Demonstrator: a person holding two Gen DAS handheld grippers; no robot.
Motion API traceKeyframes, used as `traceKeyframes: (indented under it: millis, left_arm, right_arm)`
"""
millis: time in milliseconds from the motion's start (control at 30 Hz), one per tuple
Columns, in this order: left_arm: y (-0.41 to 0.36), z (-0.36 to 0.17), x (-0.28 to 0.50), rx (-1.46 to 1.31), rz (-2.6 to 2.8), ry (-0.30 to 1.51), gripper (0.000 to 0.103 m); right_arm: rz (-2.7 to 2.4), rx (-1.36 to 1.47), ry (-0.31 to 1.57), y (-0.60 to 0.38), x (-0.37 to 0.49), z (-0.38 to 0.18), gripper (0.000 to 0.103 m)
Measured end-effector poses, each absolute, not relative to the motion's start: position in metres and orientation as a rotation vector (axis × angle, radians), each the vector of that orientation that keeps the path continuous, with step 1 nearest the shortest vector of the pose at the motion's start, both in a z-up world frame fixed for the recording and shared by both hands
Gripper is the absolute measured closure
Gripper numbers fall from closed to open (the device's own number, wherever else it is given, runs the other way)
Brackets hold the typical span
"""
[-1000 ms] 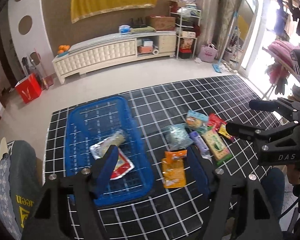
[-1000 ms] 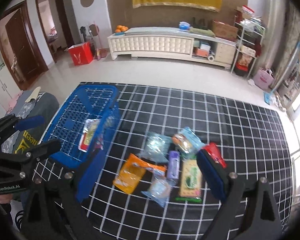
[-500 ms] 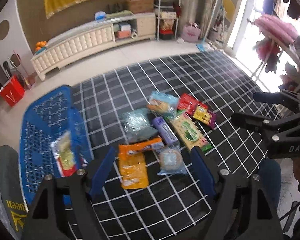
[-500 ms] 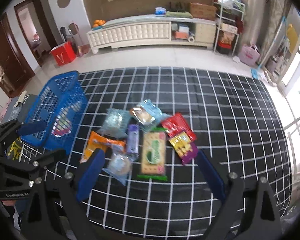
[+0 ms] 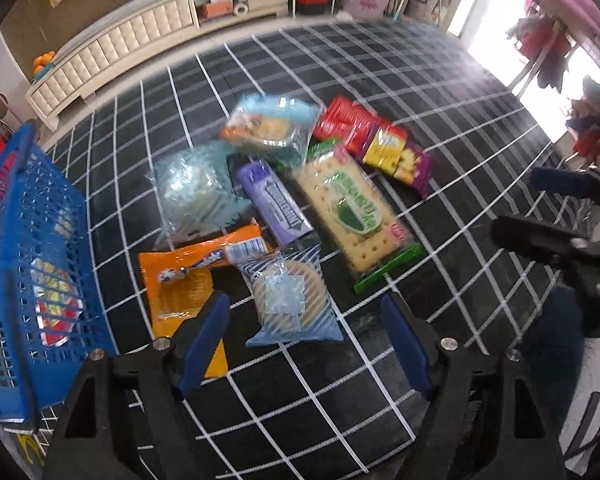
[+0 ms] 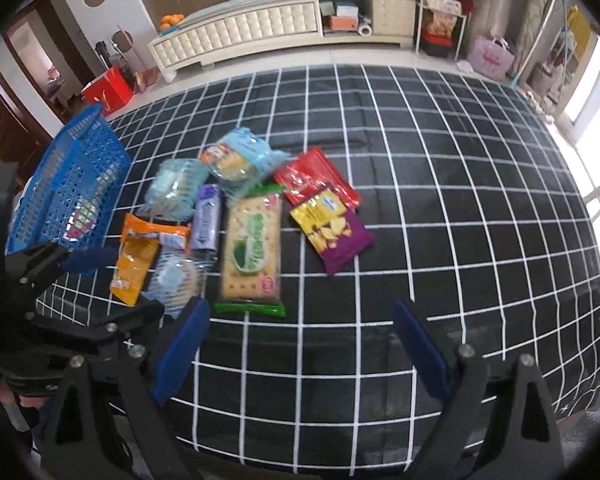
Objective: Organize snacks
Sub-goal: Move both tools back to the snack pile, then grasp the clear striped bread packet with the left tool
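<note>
Several snack packets lie in a cluster on the black grid mat [image 5: 440, 92]. Nearest my left gripper [image 5: 306, 312] is a clear-blue round biscuit pack [image 5: 290, 296], framed by its open, empty fingers. Around it lie an orange packet [image 5: 180, 284], a purple bar [image 5: 274, 204], a green cracker pack [image 5: 352, 216] and a red pack [image 5: 348, 124]. The blue basket [image 5: 16, 248] at the left holds one red-and-silver packet [image 5: 54, 304]. My right gripper [image 6: 300, 320] hovers open and empty near the green cracker pack [image 6: 254, 248] and a purple-yellow chip bag [image 6: 332, 228].
A white low cabinet [image 6: 260, 24] runs along the far wall beyond the pale floor. Next to the basket [image 6: 66, 188] stands a red box [image 6: 108, 90]. A shelf rack [image 6: 440, 12] and bags stand at the back right. Bare mat [image 6: 480, 200] stretches right of the snacks.
Both grippers have swung right and come lower over the snack cluster. The basket has slid to the left edge of both views. Both grippers stayed open.
</note>
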State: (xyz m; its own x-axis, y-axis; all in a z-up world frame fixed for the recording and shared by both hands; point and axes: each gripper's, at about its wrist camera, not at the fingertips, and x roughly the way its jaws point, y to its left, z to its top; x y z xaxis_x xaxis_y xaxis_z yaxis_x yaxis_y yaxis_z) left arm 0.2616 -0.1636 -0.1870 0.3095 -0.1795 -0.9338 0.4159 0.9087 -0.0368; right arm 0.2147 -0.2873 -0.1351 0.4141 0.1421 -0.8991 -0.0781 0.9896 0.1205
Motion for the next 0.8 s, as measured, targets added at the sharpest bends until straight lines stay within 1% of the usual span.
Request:
traceKeyframes:
  millis: [267, 500, 567, 600, 800]
  left_arm:
    - [-0.174, -0.229, 0.283, 0.276, -0.344, 1.27, 0.027]
    - [-0.172, -0.249, 0.292, 0.246, -0.317, 1.292, 0.027]
    - [-0.169, -0.251, 0.292, 0.217, -0.323, 1.299, 0.044]
    - [-0.168, -0.252, 0.291, 0.215, -0.32, 1.299, 0.05]
    - [-0.152, -0.245, 0.28, 0.196, -0.331, 1.276, 0.051]
  right_arm:
    - [0.136, 0.095, 1.178, -0.304, 0.219, -0.161, 0.008]
    - [0.124, 0.12, 1.21, -0.312, 0.224, -0.175, 0.008]
    - [0.125, 0.116, 1.209, -0.311, 0.223, -0.175, 0.008]
    - [0.126, 0.115, 1.208, -0.31, 0.224, -0.175, 0.008]
    - [0.133, 0.096, 1.22, -0.3, 0.229, -0.175, 0.008]
